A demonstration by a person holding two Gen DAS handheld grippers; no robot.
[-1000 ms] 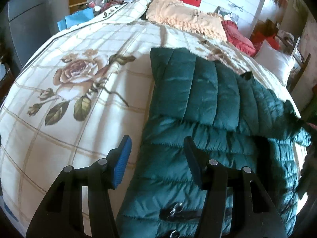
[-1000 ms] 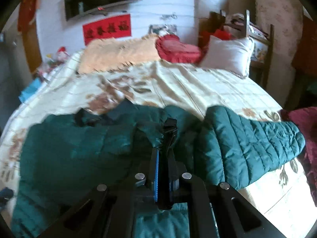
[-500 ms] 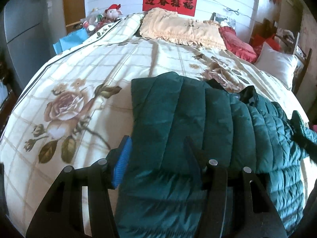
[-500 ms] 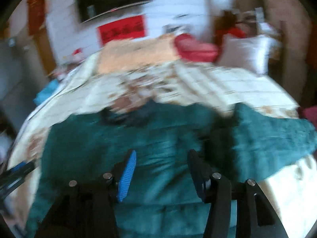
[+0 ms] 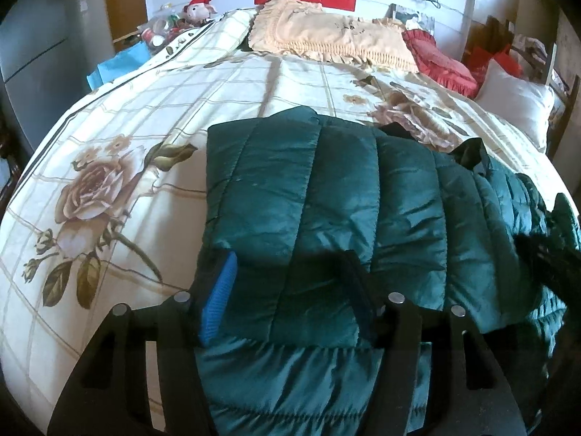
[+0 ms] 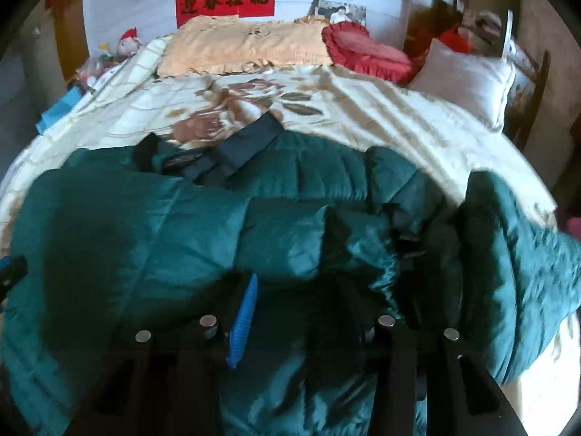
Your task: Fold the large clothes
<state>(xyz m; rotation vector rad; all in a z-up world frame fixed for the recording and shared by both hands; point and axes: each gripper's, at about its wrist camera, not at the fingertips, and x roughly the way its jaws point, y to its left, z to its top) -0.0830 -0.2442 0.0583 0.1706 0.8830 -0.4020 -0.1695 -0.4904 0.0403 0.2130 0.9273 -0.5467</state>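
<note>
Across the bed (image 5: 120,167) lies the jacket (image 5: 326,200), a green quilted one. One sleeve (image 5: 276,181) is already folded over the body. The other sleeve (image 6: 508,254) is not yet folded; it reaches toward the bed's edge in the right view. The dark collar (image 6: 247,145) points at the pillows (image 6: 247,43). The left gripper (image 5: 287,298) has its jaws released, apart, over the folded sleeve's near end, holding nothing. The right gripper (image 6: 301,312) likewise stands spread and empty over the jacket's middle. Judging by this, the fold is early: second sleeve, then the body folds, are left.
</note>
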